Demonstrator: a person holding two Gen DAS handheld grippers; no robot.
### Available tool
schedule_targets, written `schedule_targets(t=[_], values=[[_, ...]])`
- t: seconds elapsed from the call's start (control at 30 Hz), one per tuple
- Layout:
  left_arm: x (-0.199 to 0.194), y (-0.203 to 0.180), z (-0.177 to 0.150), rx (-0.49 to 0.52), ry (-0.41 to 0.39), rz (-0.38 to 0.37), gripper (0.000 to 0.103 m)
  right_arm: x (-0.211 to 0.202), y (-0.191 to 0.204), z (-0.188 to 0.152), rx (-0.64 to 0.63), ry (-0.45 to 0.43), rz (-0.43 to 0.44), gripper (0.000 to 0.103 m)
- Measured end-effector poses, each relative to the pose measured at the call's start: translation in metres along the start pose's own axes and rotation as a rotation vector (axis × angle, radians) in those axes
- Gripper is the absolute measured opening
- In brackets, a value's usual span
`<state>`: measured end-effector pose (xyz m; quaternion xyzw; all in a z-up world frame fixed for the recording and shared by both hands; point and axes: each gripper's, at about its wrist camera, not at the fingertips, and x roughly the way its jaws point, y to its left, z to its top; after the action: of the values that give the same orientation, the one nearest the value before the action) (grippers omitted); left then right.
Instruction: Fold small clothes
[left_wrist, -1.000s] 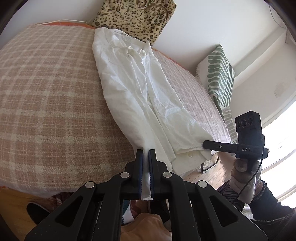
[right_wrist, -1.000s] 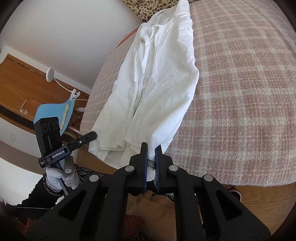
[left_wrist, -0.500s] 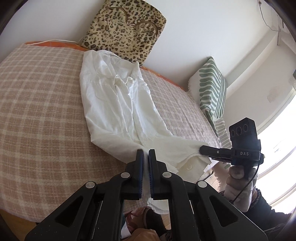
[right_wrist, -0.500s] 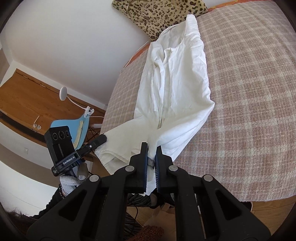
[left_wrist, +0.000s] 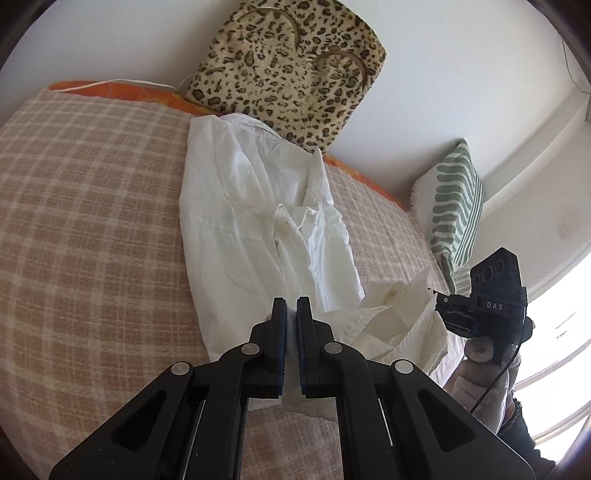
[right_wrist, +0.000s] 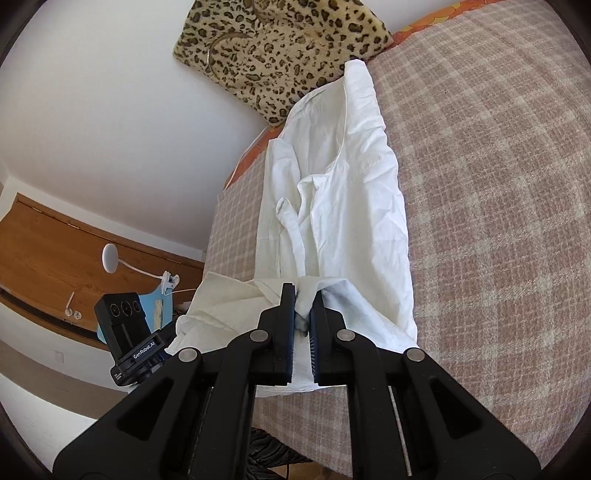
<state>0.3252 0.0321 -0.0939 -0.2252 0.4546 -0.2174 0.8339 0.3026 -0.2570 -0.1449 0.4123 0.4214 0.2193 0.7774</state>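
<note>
A white shirt (left_wrist: 258, 225) lies lengthwise on the plaid bedspread (left_wrist: 81, 229), collar end toward the far wall. Its near hem is lifted and doubled back over the lower part. My left gripper (left_wrist: 291, 306) is shut on one corner of that hem, white cloth showing between the blue pads. In the right wrist view the same shirt (right_wrist: 351, 206) stretches away, and my right gripper (right_wrist: 303, 295) is shut on the other hem corner, a bunch of fabric pinched between its pads. Each view shows the other gripper beside the raised hem, held by a gloved hand (left_wrist: 480, 373).
A leopard-print bag (left_wrist: 291, 66) leans on the white wall at the shirt's far end. A green striped cushion (left_wrist: 454, 210) stands at the bed's right end. A wooden board (right_wrist: 74, 254), a clip lamp (right_wrist: 110, 258) and a blue object (right_wrist: 159, 306) lie beyond the bed's left edge.
Both grippers have carried the shirt's near hem up from the bed's edge and forward over the garment, so the lower part now folds back on itself. The grips stayed shut.
</note>
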Motion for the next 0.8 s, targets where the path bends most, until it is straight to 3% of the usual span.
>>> schedule_targets(t=[0.3, 0.4, 0.47, 0.57, 0.63, 0.67, 0.73, 0.8], values=[[0.043, 0.034, 0.041, -0.027, 0.001, 0.072, 0.003, 0.034, -0.043, 0.065, 0.119, 0.025, -0.060, 0.008], [0.045, 0.041, 0.048, -0.028, -0.004, 0.094, 0.005, 0.041, -0.052, 0.075, 0.169, 0.049, -0.036, 0.011], [0.038, 0.048, 0.051, -0.046, -0.029, 0.113, 0.012, 0.040, -0.060, 0.078, 0.216, 0.059, 0.006, 0.013], [0.023, 0.059, 0.054, -0.075, -0.069, 0.118, 0.016, 0.031, -0.064, 0.081, 0.236, 0.032, 0.052, 0.030], [0.011, 0.065, 0.049, -0.092, -0.096, 0.092, 0.017, 0.019, -0.063, 0.081, 0.225, -0.002, 0.093, 0.051], [0.010, 0.066, 0.045, -0.093, -0.090, 0.074, 0.020, 0.014, -0.063, 0.081, 0.231, -0.010, 0.130, 0.055], [0.014, 0.062, 0.033, -0.067, -0.049, 0.069, 0.022, 0.001, -0.062, 0.080, 0.222, -0.035, 0.145, 0.059], [0.023, 0.057, 0.018, -0.056, 0.018, 0.041, 0.022, -0.012, -0.055, 0.074, 0.144, -0.056, 0.090, 0.059]])
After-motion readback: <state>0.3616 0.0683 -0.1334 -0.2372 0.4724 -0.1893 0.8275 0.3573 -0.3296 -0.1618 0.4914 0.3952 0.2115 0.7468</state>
